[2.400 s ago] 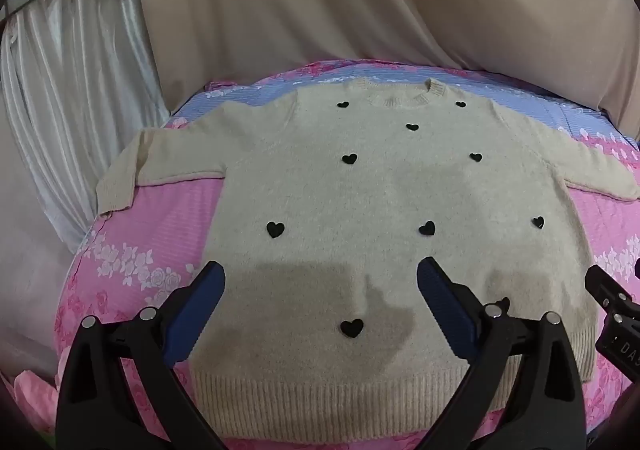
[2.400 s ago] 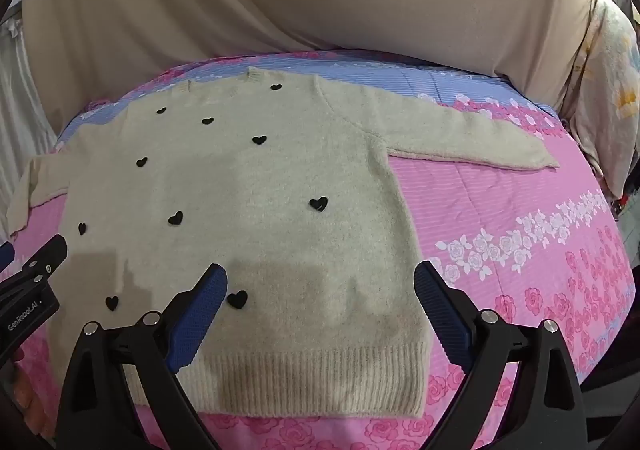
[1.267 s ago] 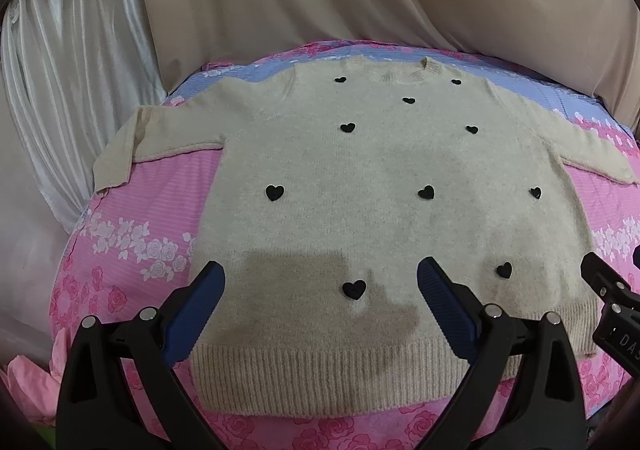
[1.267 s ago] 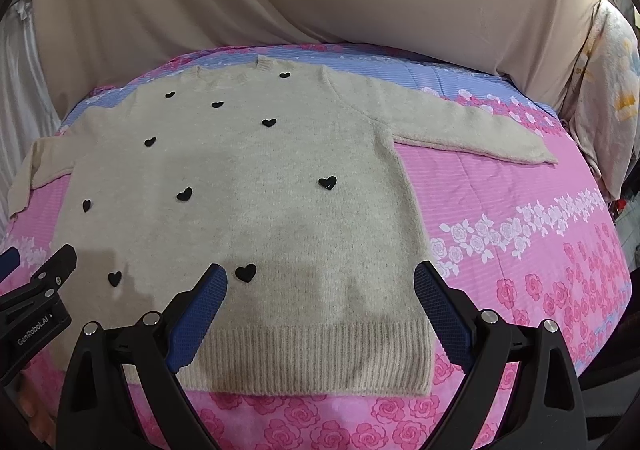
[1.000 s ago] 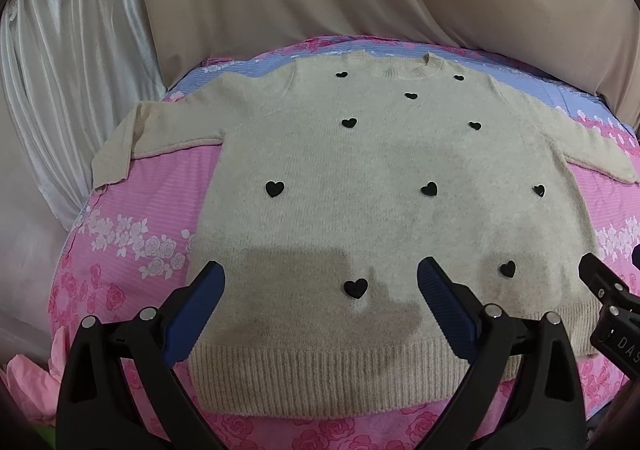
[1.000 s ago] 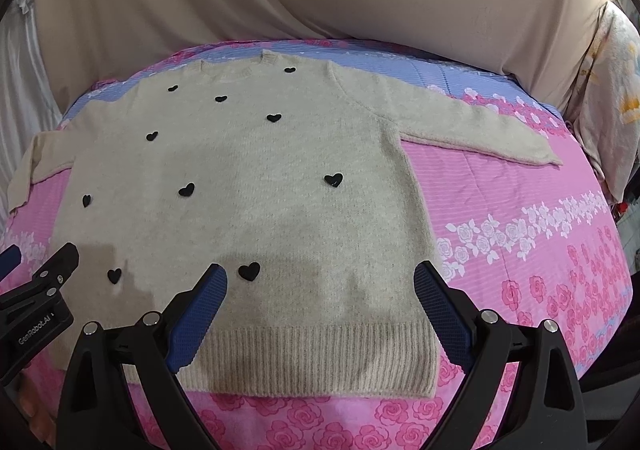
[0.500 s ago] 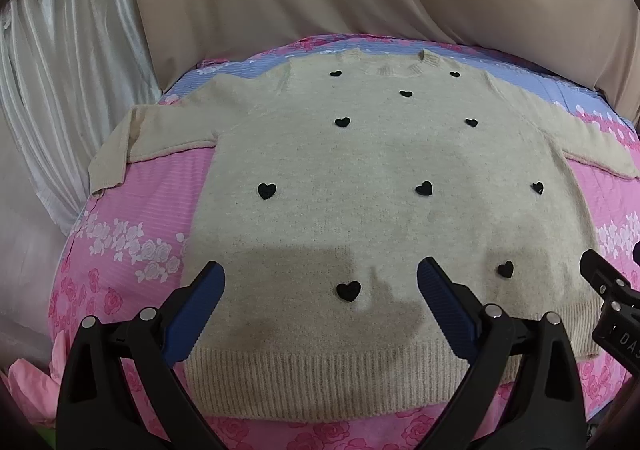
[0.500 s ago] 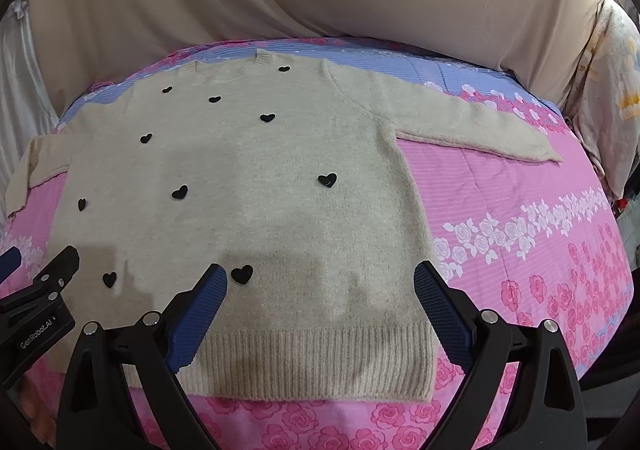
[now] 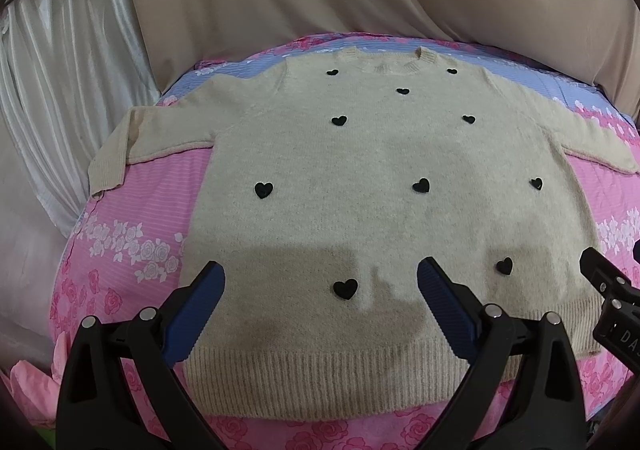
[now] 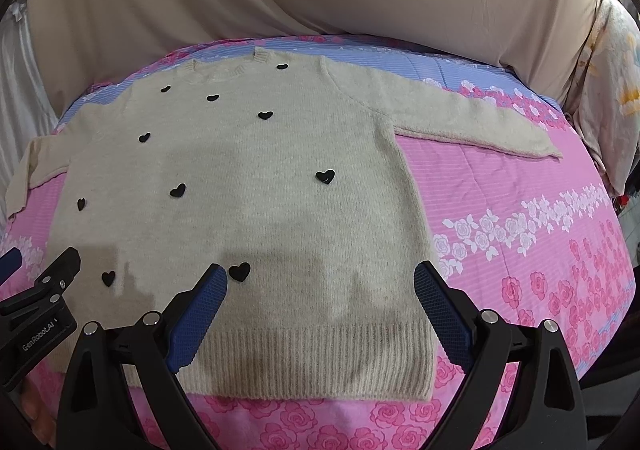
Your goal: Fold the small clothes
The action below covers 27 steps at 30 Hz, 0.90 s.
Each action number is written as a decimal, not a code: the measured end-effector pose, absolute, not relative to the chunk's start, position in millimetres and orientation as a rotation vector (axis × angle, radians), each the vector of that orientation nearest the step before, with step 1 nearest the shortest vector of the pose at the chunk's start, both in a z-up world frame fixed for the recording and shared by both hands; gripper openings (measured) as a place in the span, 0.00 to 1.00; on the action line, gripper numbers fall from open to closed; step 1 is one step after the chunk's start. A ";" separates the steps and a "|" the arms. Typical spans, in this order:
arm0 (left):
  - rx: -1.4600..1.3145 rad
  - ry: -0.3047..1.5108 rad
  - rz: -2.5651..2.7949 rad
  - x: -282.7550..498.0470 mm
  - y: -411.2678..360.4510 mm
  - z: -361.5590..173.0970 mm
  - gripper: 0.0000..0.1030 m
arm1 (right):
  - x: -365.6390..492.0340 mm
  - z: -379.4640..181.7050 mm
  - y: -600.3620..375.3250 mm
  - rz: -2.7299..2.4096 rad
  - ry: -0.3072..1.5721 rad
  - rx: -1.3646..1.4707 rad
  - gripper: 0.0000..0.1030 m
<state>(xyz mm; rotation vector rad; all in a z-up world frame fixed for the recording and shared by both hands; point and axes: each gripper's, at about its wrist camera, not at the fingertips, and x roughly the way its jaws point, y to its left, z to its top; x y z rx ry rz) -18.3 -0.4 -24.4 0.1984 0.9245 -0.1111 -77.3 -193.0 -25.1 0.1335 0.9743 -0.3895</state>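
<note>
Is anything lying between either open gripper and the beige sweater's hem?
Nothing visible. The left gripper and right gripper are both open above the sweater, near its ribbed hem. Only the pink floral bedsheet surrounds it.

Flat sweater (image 10: 248,218) beneath spread-fingered right tool (image 10: 320,290)

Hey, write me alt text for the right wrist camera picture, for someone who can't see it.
A beige sweater with small black hearts lies flat, sleeves spread, on a pink flowered bedsheet. The right gripper hovers open over the ribbed hem; part of the left gripper shows at the left edge.
</note>
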 end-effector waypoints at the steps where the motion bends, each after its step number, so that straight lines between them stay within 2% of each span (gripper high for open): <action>1: 0.200 0.924 -0.112 -18.8 -0.6 -24.8 0.92 | -77.9 -25.4 -193.0 -0.390 0.974 0.135 0.90; 21: 0.212 0.932 -0.112 -18.9 -8.3 -25.2 0.92 | -78.6 -29.4 -200.2 -0.390 0.983 0.151 0.90; 27: 0.200 0.945 -0.136 -14.6 -21.1 -27.3 0.92 | -75.3 -36.4 -268.7 -0.486 0.975 0.242 0.90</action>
